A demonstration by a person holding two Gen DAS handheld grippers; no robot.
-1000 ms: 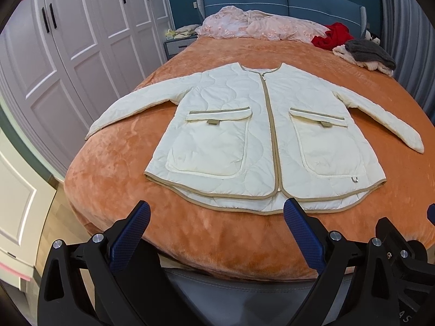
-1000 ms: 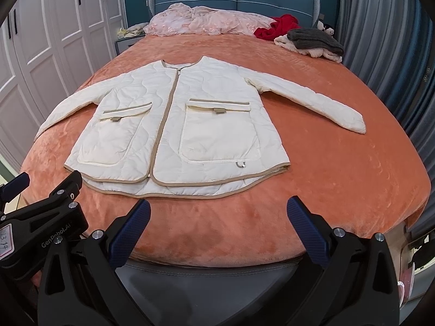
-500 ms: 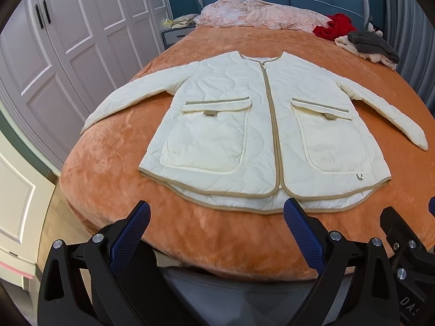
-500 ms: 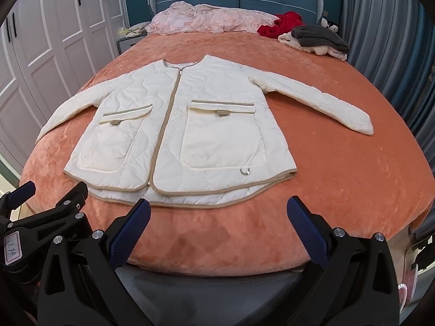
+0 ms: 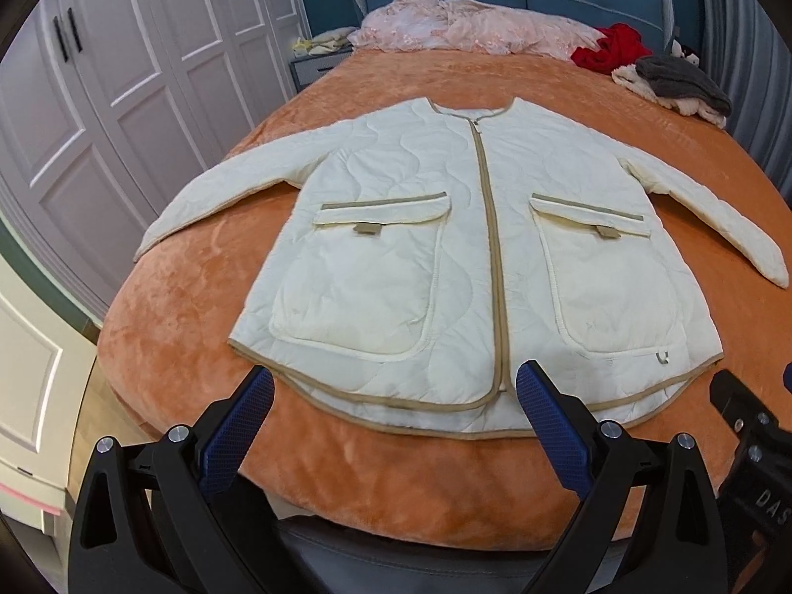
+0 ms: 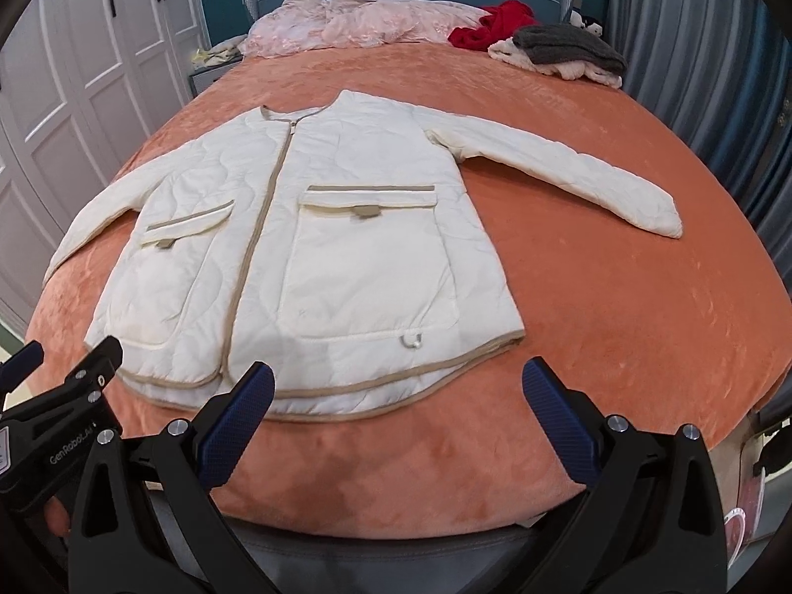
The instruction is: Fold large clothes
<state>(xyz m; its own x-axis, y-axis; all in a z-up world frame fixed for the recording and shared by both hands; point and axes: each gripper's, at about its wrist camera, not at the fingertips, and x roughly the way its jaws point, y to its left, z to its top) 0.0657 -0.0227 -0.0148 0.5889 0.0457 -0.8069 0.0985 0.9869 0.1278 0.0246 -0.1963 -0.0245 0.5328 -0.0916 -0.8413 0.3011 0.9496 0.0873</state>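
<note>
both claws [image 5: 393, 386] [image 6: 398, 383] gape wide — empty

In the right wrist view, white lettering reading "GenRoboLAI", its last letters uncertain, stands on the black plastic left gripper [image 6: 64, 381] at the picture's left edge. In the left wrist view, the black plastic right gripper [image 5: 757, 450] at the right edge carries pale letters "DAS", cut off by the frame.

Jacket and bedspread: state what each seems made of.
Jacket: looks like thin padded synthetic or cotton shell, matte cream, judging by wavy quilting lines and tan woven binding. Bedspread: probably plush fleece or velvet, orange, with soft sheen and brushed pile marks.
</note>
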